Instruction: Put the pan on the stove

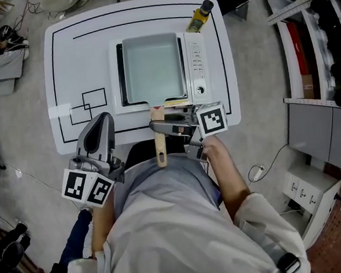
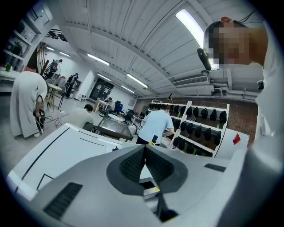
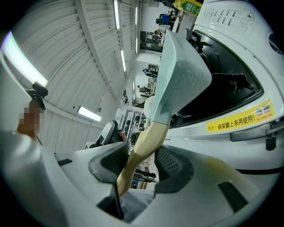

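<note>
Presently we find the pan (image 1: pixel 153 68) seated on the stove (image 1: pixel 197 69). The right gripper (image 3: pixel 141 155) stands wide around its handle (image 1: pixel 160 149). The left gripper (image 2: pixel 144 150) is closed, empty.

Head view: high above the stove (image 1: pixel 197 63), facing steeply down, whole white table (image 1: pixel 78 64) in frame. Right gripper view: very close at the stove's near edge, rolled sideways; shares the stove front with head view. Left gripper view: low, near-left of the stove, facing across the table into the room.
</note>
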Tool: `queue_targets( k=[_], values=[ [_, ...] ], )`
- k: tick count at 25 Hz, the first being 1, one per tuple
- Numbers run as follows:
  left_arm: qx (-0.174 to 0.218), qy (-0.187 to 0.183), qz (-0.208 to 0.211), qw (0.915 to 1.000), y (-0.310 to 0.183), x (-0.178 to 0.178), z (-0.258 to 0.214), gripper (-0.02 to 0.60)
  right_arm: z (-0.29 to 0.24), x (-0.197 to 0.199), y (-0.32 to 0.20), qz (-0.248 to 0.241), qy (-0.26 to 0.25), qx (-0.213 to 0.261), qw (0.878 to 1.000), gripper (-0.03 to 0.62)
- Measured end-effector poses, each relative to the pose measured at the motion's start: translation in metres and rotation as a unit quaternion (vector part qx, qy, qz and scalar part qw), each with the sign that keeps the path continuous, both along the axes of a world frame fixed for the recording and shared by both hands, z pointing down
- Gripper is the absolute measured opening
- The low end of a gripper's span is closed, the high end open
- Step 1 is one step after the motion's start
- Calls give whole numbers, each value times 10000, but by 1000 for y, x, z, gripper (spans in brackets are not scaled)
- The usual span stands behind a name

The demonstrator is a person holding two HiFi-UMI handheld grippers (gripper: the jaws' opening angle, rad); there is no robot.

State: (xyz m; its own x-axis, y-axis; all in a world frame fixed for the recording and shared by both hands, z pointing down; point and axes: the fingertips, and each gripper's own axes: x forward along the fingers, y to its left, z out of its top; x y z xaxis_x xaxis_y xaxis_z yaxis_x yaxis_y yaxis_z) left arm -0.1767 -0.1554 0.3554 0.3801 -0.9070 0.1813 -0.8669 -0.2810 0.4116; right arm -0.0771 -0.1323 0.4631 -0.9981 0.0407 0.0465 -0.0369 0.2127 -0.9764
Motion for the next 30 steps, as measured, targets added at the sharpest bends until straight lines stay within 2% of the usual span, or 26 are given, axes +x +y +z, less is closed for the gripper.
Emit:
queue_targets(
  k=[8,12,15,19,23,30],
  values=[
    [-61,-4,-36,10000,2,1,2,8,1,-2,-3,15,-119,-85,9999,190],
    [39,208,27,9998,1,3,-4,8,2,-2,-3,18,-236,-184,9996,189],
    [45,209,51,9998,-1,5,-4,8,2,-4,-3,10,-297,-151,9994,189],
    [50,232,91,9997,-2,7,-4,8,8,-2,-3,-5,-236,-204,9995,187],
    [125,410,153,9990,0,7,-6,8,11,-1,-4,-68,-236,-205,9995,184],
    [63,395,137,9991,-1,4,-1,8,13,-1,-5,-257,-247,-184,9992,183]
  ],
)
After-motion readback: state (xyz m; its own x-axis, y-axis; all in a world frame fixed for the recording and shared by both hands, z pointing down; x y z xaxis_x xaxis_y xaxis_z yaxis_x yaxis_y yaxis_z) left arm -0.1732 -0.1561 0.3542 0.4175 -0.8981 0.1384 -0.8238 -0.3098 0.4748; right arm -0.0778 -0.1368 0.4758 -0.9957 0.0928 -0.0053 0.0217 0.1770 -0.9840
